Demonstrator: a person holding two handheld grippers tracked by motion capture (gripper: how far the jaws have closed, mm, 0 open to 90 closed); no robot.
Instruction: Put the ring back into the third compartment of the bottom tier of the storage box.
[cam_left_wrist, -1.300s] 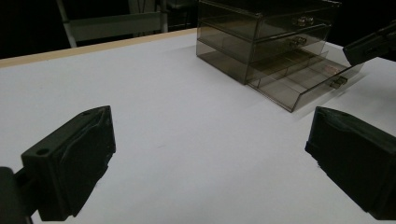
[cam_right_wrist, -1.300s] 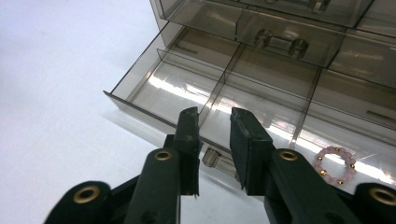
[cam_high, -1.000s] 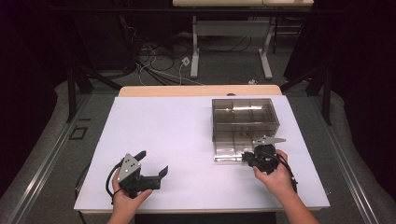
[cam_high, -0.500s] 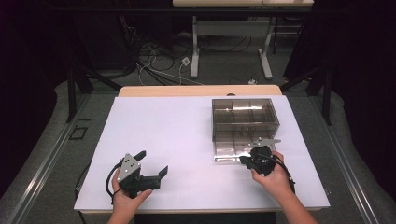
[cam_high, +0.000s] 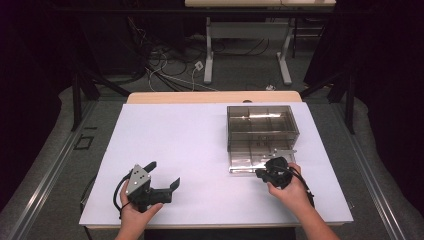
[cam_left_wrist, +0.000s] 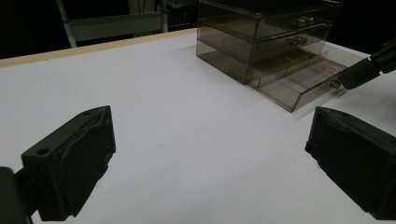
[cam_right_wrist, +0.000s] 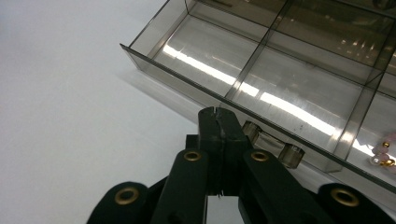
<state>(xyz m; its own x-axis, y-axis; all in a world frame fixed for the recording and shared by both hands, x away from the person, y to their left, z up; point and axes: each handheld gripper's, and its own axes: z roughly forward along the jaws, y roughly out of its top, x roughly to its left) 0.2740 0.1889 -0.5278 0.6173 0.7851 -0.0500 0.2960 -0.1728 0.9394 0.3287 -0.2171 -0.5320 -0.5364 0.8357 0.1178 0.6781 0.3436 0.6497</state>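
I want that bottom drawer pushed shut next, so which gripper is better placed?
Right. The right gripper is closed at the open smoky clear plastic drawer's front handle; the left gripper sits far across the table.

White table (cam_high: 200, 145); smoked drawer box (cam_high: 261, 125) on far right.

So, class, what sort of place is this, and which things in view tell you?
Probably a lab or recording studio: a white-topped table ringed by black curtains, loose floor cables, and a person working hand-held grippers.

No readable text, labels, brands or numbers on any surface in these views.
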